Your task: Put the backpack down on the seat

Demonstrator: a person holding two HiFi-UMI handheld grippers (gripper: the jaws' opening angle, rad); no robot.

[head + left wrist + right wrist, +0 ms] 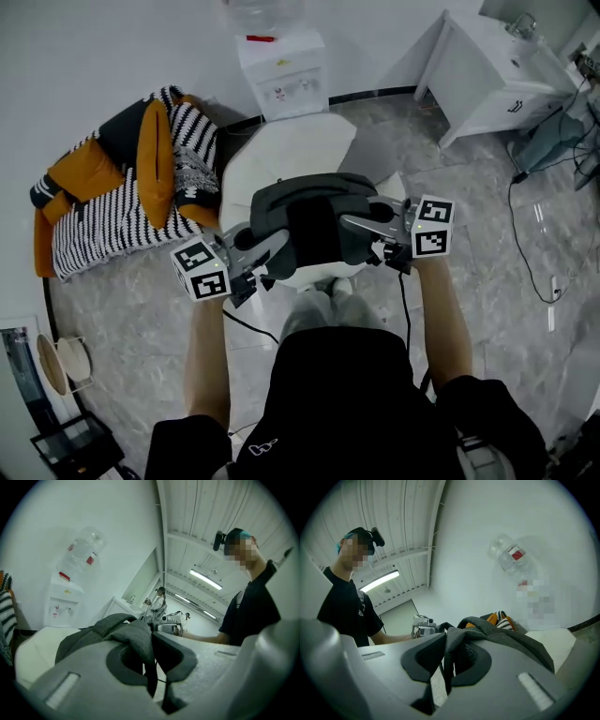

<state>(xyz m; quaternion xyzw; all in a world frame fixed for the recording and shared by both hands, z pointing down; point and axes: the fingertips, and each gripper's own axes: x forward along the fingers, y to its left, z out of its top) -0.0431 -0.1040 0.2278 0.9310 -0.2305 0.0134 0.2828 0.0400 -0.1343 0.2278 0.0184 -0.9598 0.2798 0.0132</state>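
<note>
Left gripper (251,260) and right gripper (373,234) each clamp a fold of the grey backpack (314,217) between them, seemingly touching the seat (291,150) below.

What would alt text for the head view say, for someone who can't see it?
Seen from above, a person holds a grey backpack over a white seat, the left gripper and right gripper each with jaws closed on its fabric. A water dispenser stands behind the seat; striped and orange cushions lie beside it.
</note>
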